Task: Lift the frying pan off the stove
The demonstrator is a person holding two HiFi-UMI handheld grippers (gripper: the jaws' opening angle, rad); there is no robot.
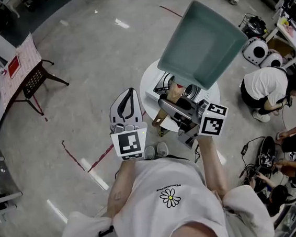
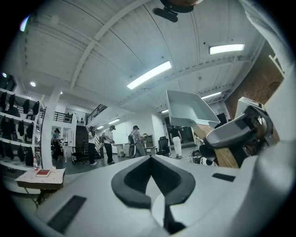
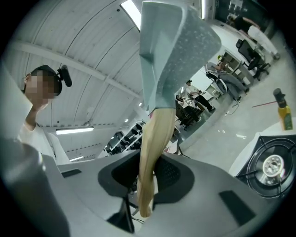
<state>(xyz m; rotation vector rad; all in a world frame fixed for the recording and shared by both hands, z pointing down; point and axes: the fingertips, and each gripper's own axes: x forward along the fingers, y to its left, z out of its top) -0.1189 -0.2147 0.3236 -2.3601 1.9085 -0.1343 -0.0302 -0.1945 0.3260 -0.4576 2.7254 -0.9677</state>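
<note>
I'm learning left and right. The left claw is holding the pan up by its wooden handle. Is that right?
No. The right claw is holding the pan up by its wooden handle, as the right gripper view shows. The left claw is shut on nothing.

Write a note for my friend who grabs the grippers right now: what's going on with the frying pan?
Left gripper: jaws together, nothing in them, held up beside the job.
Right gripper: clamped on the wooden handle of the frying pan.
Things: the pan is in the air, tilted, above the stove, which sits on the round white table. Nothing is on the burner.
Done: the pan is off the stove.
Left: probably just hold it steady and keep the grip tight, since only the handle is held.
</note>
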